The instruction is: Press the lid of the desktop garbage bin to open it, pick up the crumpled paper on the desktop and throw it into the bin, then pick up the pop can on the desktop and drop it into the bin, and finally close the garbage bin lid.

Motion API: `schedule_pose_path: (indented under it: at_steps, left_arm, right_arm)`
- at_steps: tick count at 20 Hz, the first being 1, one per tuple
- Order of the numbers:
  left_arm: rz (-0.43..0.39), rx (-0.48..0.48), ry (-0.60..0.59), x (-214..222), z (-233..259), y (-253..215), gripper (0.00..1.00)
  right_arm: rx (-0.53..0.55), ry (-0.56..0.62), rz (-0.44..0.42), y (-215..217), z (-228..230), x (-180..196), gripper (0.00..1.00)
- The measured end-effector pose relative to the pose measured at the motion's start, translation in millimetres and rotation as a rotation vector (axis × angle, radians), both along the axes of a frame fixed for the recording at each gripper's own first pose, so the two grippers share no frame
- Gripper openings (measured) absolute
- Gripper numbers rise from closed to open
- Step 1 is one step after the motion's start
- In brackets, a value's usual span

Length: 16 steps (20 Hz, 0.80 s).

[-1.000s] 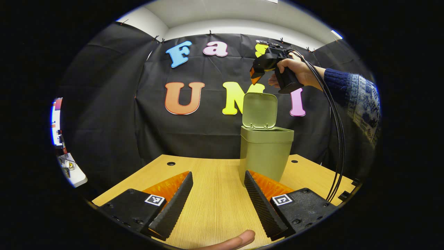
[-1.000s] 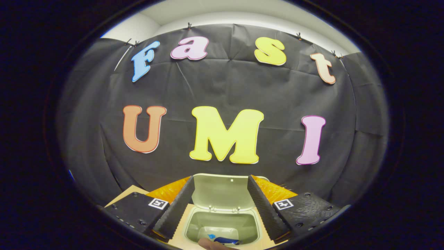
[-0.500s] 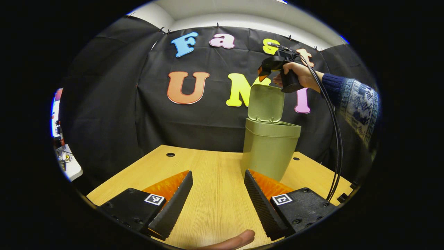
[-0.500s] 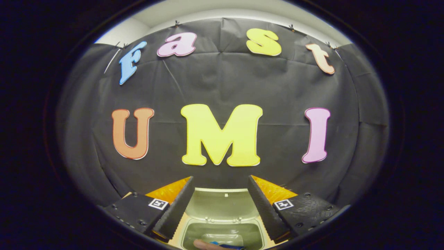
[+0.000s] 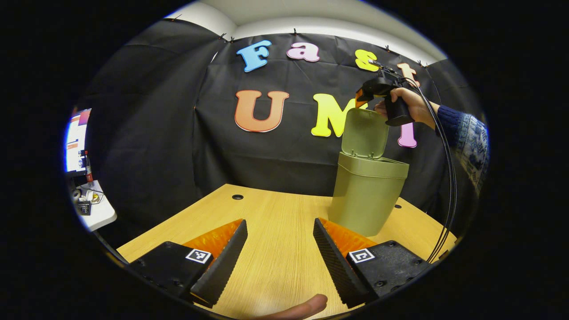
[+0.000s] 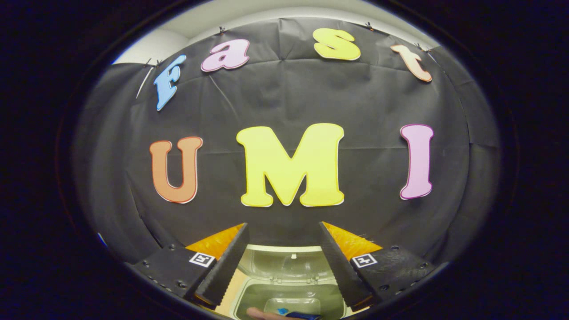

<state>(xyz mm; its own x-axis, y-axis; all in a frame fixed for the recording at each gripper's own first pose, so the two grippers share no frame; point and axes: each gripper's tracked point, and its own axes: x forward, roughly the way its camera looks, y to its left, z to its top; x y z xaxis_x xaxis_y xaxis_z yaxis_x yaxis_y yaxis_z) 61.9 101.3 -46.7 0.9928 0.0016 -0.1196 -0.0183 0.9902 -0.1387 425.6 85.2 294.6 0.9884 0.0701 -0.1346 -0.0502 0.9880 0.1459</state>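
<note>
Writing: square coded tags sit on both grippers; nothing legible on the bin.

Left gripper (image 5: 278, 260): you hold it low over the wooden desktop (image 5: 275, 222), fingers spread, nothing between them.

Garbage bin (image 5: 366, 198): stands right of centre on the desktop, lid (image 5: 364, 133) tilted up and open.

Right gripper (image 6: 282, 262): your hand (image 5: 406, 104) holds it above the lid; fingers spread and empty, with the open bin below them and something blue (image 6: 295, 314) inside it.
</note>
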Motion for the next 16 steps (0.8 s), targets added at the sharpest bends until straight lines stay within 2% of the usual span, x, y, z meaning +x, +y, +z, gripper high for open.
schedule_pose_path:
  at_steps: [2, 3, 4, 6, 11, 16]
  left_arm:
    - [-0.011, 0.007, -0.009, -2, 4, -6, 0.96]
    - [-0.02, 0.009, -0.021, -4, 8, -10, 1.0]
    - [-0.029, 0.013, -0.03, -6, 11, -14, 0.96]
    - [-0.045, 0.032, -0.045, -10, 14, -19, 0.96]
    - [-0.02, 0.064, -0.081, -20, 26, -11, 0.96]
    - [-0.018, 0.057, -0.081, -20, 24, -12, 0.96]
  right_arm:
    - [-0.005, 0.008, 0.006, 0, -10, -7, 0.98]
    - [-0.007, 0.028, 0.006, 0, -18, -12, 0.96]
    - [-0.002, 0.036, 0.01, 0, -24, -16, 0.95]
    - [-0.003, 0.043, 0.009, -1, -37, -23, 0.95]
    - [-0.006, 0.078, 0.002, -9, -71, -31, 0.95]
    - [0.04, 0.125, -0.009, -17, -101, -38, 0.98]
